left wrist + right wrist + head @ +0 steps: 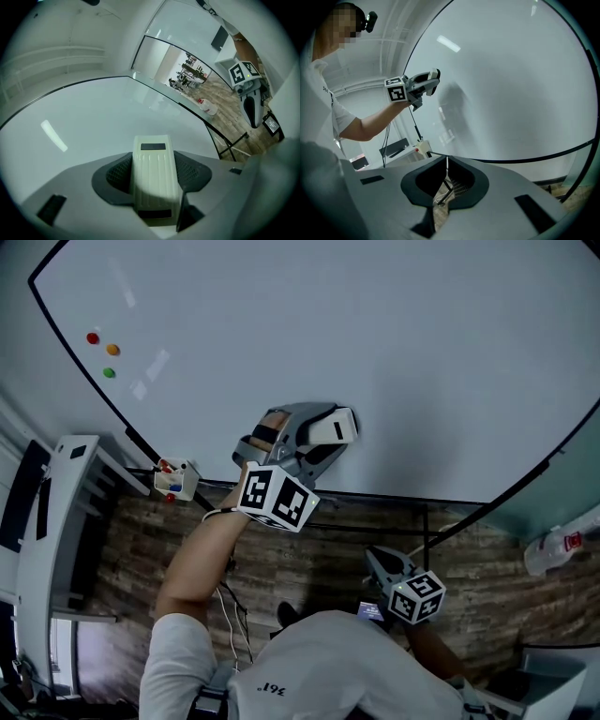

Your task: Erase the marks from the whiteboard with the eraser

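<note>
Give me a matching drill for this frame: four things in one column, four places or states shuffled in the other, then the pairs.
Things:
1. eraser
2. right gripper
3. three magnets
4. plastic bottle

Places or states:
A. on the whiteboard, upper left in the head view
B. on the floor beyond the board's right end
C. clamped in the left gripper
D. jaws together, nothing between them

Pairs: 1-C, 2-D, 3-A, 4-B

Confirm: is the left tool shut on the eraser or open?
Shut on the eraser. In the left gripper view it sits between the pads of the left tool, both pressing its sides.
</note>
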`<state>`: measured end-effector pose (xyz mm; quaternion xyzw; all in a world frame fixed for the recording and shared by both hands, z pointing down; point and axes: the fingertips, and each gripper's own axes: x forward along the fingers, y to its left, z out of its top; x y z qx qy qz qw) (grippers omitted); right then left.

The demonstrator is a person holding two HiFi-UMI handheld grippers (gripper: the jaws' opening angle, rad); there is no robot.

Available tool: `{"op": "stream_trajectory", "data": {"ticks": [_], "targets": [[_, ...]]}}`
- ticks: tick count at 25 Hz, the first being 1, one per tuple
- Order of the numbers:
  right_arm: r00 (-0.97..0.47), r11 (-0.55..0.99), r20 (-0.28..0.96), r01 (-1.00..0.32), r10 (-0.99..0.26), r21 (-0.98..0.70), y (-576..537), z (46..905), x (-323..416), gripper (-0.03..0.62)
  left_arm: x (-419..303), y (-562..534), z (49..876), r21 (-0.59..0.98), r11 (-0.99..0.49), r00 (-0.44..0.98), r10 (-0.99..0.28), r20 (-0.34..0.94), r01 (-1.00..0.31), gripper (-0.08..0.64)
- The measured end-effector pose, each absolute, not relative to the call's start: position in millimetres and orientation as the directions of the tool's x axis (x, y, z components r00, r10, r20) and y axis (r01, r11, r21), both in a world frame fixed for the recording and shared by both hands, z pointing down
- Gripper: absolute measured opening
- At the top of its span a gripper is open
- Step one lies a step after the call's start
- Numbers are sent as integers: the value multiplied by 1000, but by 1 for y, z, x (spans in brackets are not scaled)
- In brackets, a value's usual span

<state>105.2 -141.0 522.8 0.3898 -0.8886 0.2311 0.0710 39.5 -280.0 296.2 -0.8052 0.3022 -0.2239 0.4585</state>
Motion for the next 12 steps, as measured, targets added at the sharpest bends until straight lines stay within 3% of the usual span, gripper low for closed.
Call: {"op": "stream_trajectory", "data": {"ticks": [12], "targets": [[-718,625,291,-695,-633,-356,-142,519,118,26,45,-258,267,-821,-399,706,-708,-6,-407,258]]}}
